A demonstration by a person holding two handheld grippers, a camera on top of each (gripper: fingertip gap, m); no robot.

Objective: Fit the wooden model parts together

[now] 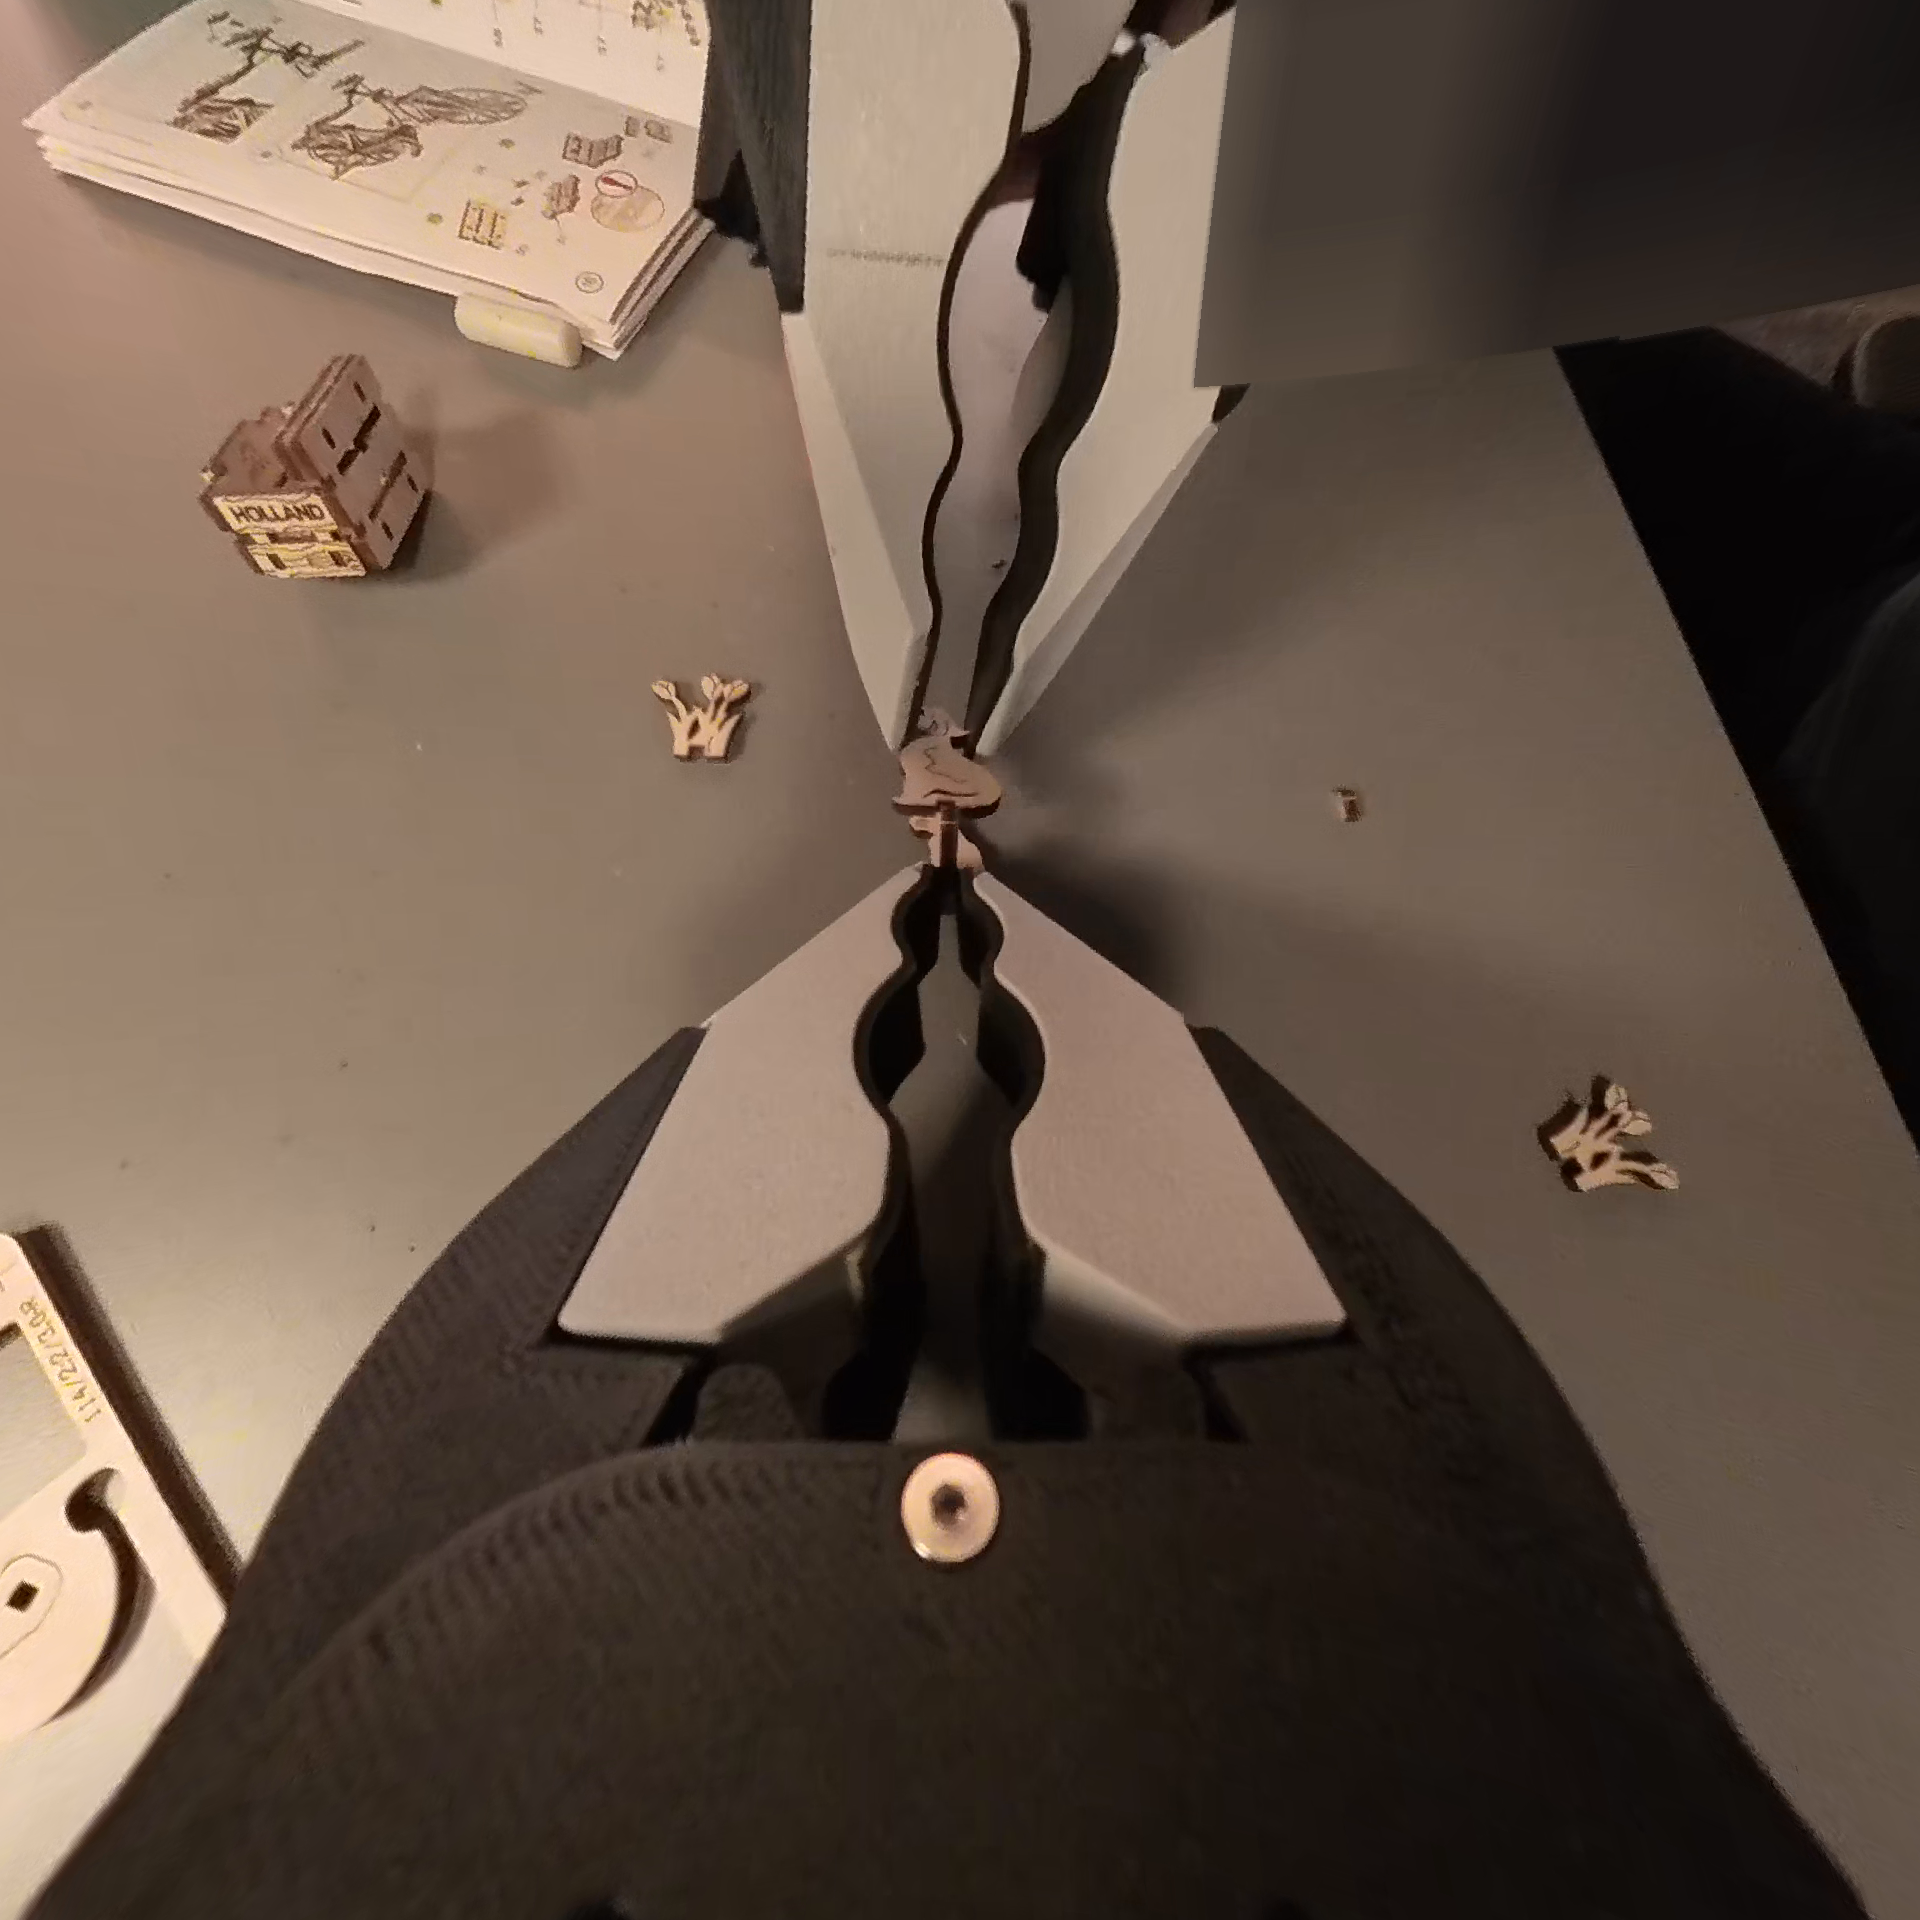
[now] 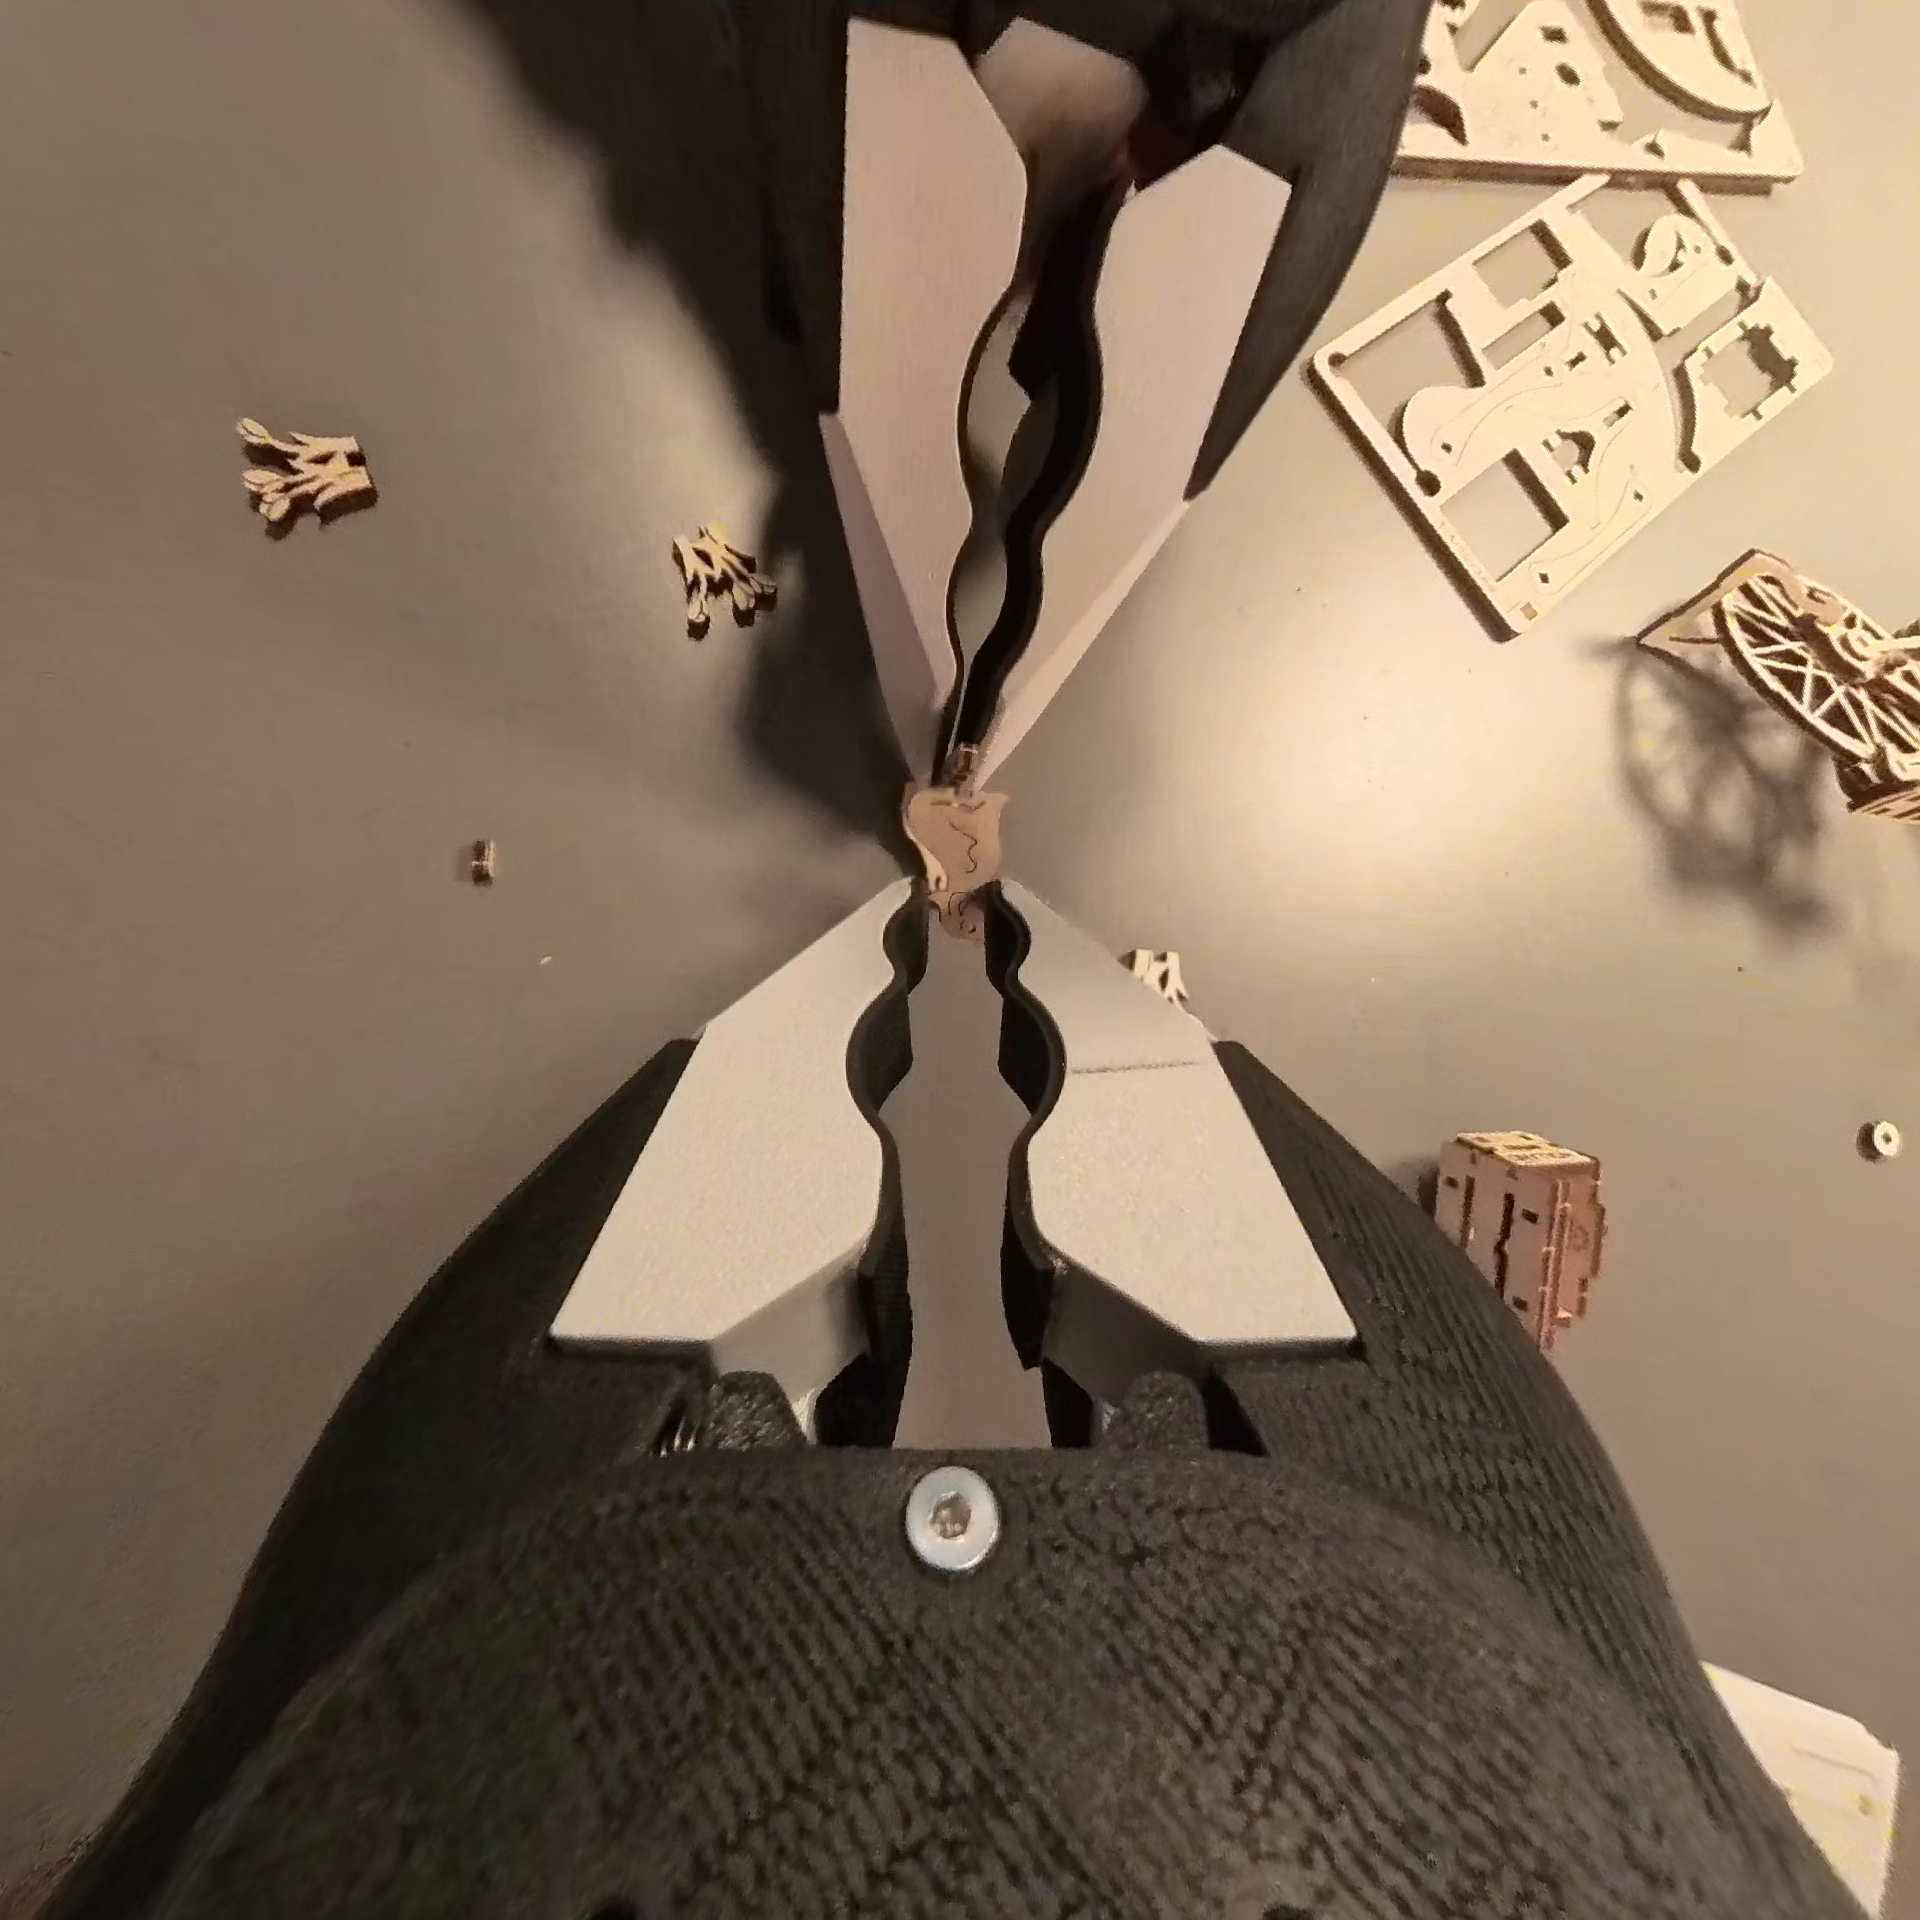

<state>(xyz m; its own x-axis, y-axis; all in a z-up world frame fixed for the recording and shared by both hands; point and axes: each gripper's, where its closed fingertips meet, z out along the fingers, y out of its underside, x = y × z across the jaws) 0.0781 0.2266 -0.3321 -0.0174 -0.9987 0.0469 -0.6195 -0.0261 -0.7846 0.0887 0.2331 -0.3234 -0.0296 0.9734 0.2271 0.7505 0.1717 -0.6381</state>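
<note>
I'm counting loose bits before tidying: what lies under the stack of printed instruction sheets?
A small cream oblong block pokes out from under the stack of printed instruction sheets at its near corner, on the grey table. Anything further beneath is covered.

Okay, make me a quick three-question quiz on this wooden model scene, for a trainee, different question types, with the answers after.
1. True or false: the left gripper and the right gripper meet tip to tip above the grey table.
2. Multiple choice: what does the right gripper pinch? A) the instruction booklet B) a small flat wooden figure piece C) the small wooden box
3. Fill in: the loose tulip-shaped cutouts, such as the one at, lie ____ on the table.

Key: 1 true; 2 B; 3 flat
</note>
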